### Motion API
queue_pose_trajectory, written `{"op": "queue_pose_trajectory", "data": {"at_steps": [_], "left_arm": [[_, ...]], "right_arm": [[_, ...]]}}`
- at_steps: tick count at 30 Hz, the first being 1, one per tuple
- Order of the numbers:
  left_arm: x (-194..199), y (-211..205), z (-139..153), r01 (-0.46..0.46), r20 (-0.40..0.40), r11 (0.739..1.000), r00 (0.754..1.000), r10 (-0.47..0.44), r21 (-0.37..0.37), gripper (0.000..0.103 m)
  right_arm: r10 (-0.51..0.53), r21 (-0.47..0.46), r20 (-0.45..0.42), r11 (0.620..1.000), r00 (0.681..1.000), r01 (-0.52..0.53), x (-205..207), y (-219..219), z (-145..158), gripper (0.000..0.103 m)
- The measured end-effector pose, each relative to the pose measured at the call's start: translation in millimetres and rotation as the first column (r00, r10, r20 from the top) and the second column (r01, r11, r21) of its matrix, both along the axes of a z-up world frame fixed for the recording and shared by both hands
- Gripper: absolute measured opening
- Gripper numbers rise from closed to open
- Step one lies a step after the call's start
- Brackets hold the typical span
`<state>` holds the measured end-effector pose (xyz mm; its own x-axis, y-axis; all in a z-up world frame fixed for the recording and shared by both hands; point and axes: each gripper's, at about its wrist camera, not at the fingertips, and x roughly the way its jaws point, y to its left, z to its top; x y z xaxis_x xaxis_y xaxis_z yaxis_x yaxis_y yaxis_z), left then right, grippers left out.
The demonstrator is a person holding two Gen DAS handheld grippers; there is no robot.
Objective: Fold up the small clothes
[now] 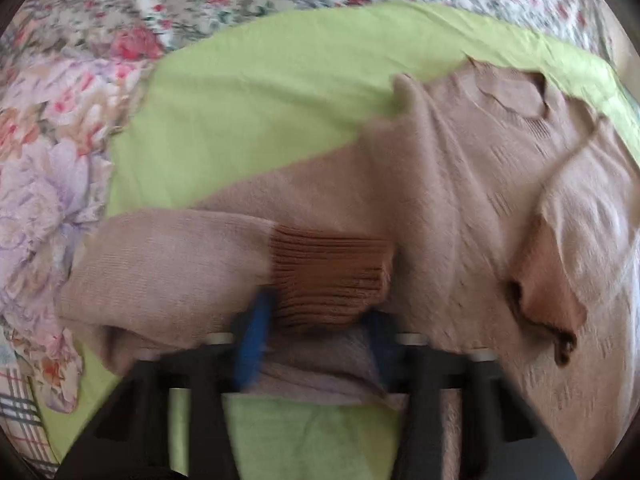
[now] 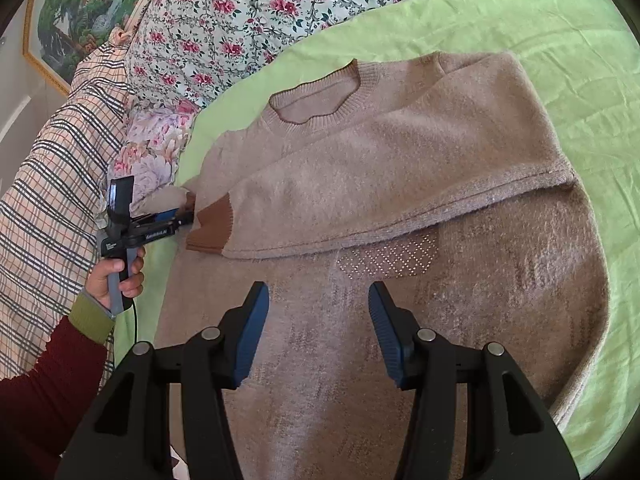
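Observation:
A beige knit sweater (image 2: 400, 168) lies on a green sheet (image 2: 560, 60), neck hole toward the pillows. One sleeve is folded across the chest, its brown cuff (image 2: 212, 228) at the left. My left gripper (image 1: 316, 312) has its blue pads around the other sleeve's brown ribbed cuff (image 1: 328, 276) and holds it lifted; that sleeve (image 1: 168, 264) hangs to the left. In the right wrist view the left gripper (image 2: 182, 216) sits at the sweater's left edge. My right gripper (image 2: 316, 304) is open and empty, hovering over the sweater's lower body.
Floral bedding (image 2: 240, 12) and a plaid cloth (image 2: 52, 168) lie beyond and left of the green sheet. A framed picture (image 2: 80, 8) hangs on the wall at far left. The person's hand and red sleeve (image 2: 60, 360) are at lower left.

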<state>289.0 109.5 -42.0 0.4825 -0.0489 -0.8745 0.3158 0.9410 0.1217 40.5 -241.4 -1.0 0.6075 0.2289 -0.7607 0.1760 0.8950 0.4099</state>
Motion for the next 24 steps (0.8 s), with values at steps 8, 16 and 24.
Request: {"op": "queue_pose_trajectory", "data": {"at_steps": [8,16,24], "left_arm": [[-40.6,-3.2,77.4,-0.013,0.137,0.974,0.989,0.046,-0.227,0.013],[-90.4,-127.4,144.9,0.227,0.231,0.842,0.965,-0.126,-0.49,0.013],[-84.1,-275.8,81.7,0.309,0.096,0.822,0.949,-0.301,-0.479,0.013]], "right_arm": [[-0.015,0.01,0.061,1.0,0.998,0.015,-6.0,-4.0,13.2,0.053],[-0.122,0.027,0.114,0.993,0.986,0.119,-27.8,-41.0,30.3,0.053],[-0.224,0.04,0.124,0.975,0.967,0.22,-47.6,-87.5,31.1,0.053]]}}
